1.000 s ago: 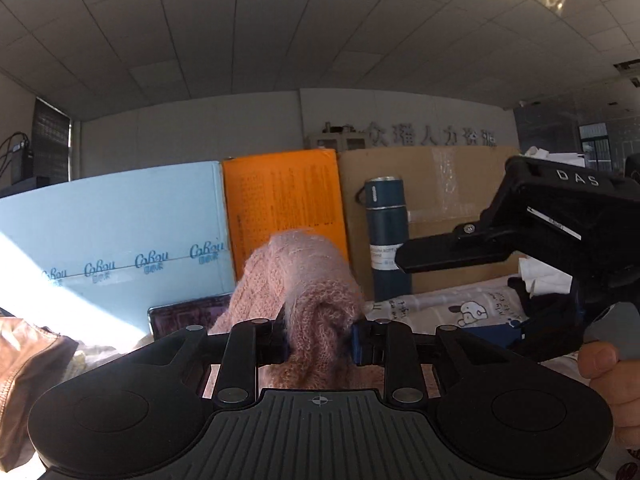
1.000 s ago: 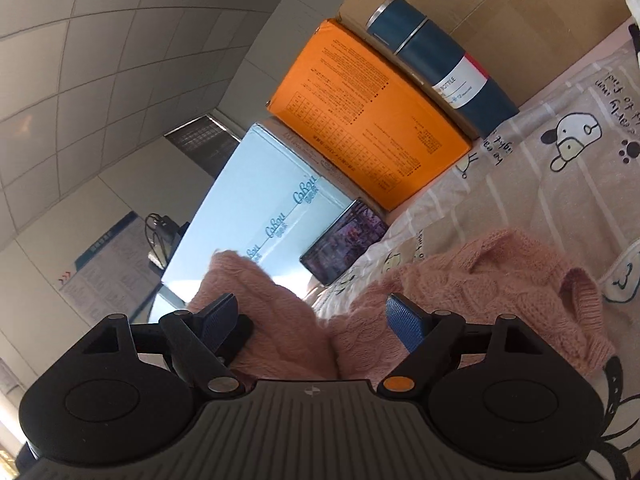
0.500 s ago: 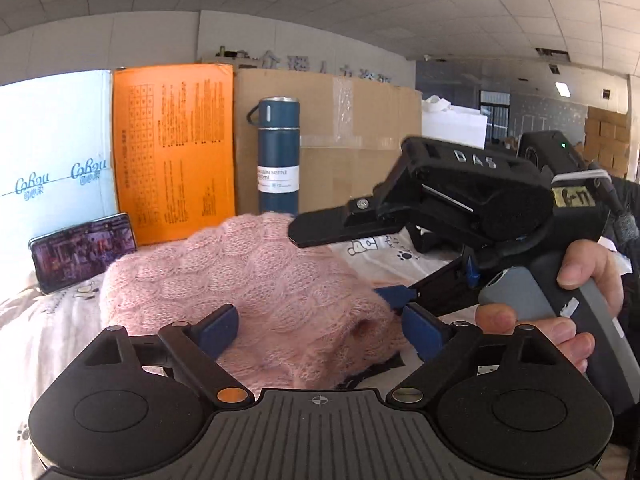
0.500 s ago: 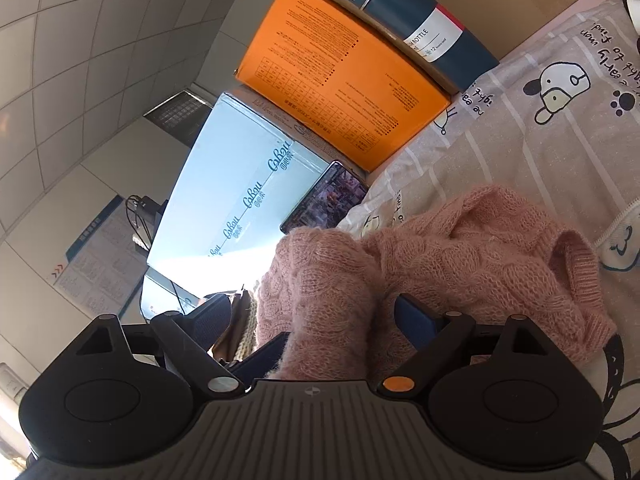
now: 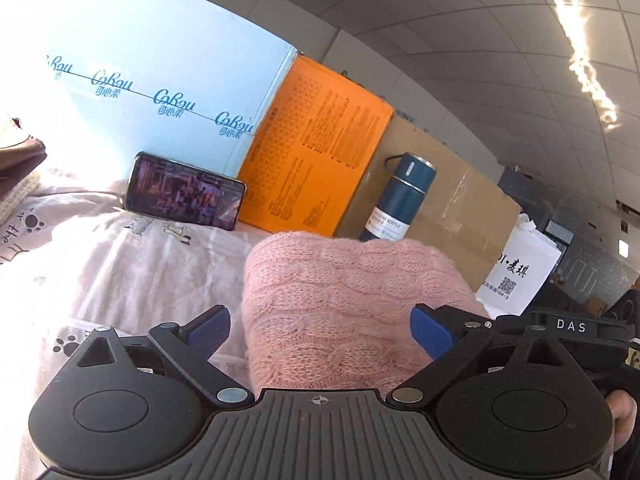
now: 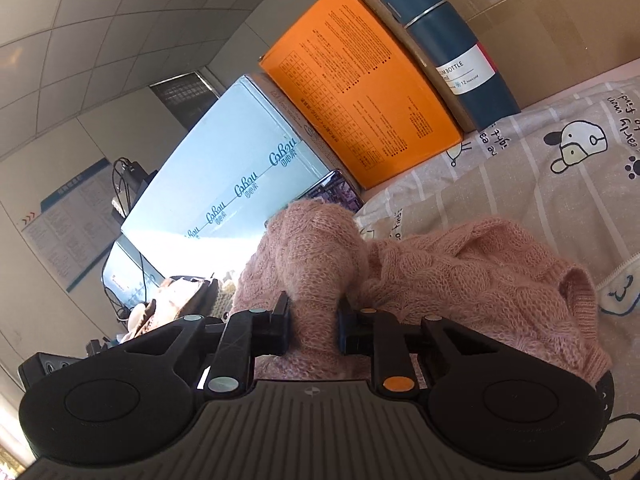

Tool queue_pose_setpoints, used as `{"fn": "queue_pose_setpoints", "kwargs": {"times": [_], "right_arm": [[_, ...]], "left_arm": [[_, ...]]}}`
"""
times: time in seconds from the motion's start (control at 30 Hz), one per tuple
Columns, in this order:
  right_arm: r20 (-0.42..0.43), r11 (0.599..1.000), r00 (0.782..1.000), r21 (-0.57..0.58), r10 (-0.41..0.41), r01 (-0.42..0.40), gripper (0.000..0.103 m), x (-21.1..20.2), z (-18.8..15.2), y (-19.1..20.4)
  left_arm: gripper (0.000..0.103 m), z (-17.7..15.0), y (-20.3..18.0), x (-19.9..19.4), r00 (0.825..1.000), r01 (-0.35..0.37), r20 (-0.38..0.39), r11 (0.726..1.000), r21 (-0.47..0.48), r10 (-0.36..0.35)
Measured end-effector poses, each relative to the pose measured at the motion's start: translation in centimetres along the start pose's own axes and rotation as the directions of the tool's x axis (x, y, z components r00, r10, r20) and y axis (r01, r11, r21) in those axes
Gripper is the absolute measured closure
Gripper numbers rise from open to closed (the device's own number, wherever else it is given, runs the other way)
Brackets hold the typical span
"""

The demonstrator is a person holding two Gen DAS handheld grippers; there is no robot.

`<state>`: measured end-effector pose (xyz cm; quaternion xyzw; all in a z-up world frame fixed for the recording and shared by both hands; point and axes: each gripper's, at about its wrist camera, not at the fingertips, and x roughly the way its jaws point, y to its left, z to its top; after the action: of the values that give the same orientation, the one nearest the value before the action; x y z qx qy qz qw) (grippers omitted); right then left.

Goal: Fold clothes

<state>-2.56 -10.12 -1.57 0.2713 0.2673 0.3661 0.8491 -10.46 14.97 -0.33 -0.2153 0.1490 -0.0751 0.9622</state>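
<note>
The pink sweater (image 6: 460, 276) lies bunched on a printed sheet (image 6: 540, 168) in front of the boxes and a blue bottle (image 6: 452, 48). The right gripper (image 6: 312, 322) has just closed and now pinches a raised fold of the knit, while the left gripper (image 5: 320, 330) has just opened; its jaws stand wide on either side of the sweater without pressing it. The hold has passed from left to right, which probably frees the left gripper to take a new edge for the next fold.

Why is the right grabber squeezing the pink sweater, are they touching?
Touching. The right wrist view shows the right gripper pinching a fold of the pink sweater.
</note>
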Motion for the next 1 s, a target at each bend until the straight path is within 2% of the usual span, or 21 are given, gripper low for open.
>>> {"fn": "queue_pose_setpoints", "kwargs": {"times": [0.13, 0.3, 0.4, 0.57, 0.73, 1.0], "right_arm": [[0.1, 1.0, 0.995, -0.001, -0.025, 0.025, 0.086, -1.6, 0.8, -0.1], [0.147, 0.994, 0.983, 0.007, -0.11, 0.11, 0.086, -2.8, 1.5, -0.5], [0.135, 0.987, 0.978, -0.001, -0.158, 0.16, 0.086, -3.0, 1.7, -0.7], [0.066, 0.977, 0.975, -0.013, -0.213, 0.214, 0.086, -2.4, 1.3, -1.0], [0.011, 0.961, 0.961, -0.034, -0.275, 0.276, 0.083, -1.5, 0.9, -1.2], [0.0, 0.936, 0.938, -0.062, -0.347, 0.346, 0.072, -0.9, 0.4, -1.2]], "left_arm": [[0.005, -0.1, 0.2, -0.6, 1.0, 0.012, 0.019, 1.0, -0.01, -0.012], [0.005, -0.2, 0.1, 0.0, 1.0, -0.016, 0.01, 1.0, -0.002, 0.016], [0.005, -0.3, 0.1, 0.5, 0.999, -0.042, 0.003, 0.999, 0.008, 0.042], [0.005, -0.4, 0.3, 1.1, 0.996, -0.08, -0.025, 0.997, 0.003, 0.08], [0.002, -0.6, 0.6, 1.6, 0.991, -0.121, -0.061, 0.993, -0.006, 0.12], [0.002, -0.6, 0.4, 1.0, 0.995, -0.094, -0.026, 0.996, -0.008, 0.094]]}}
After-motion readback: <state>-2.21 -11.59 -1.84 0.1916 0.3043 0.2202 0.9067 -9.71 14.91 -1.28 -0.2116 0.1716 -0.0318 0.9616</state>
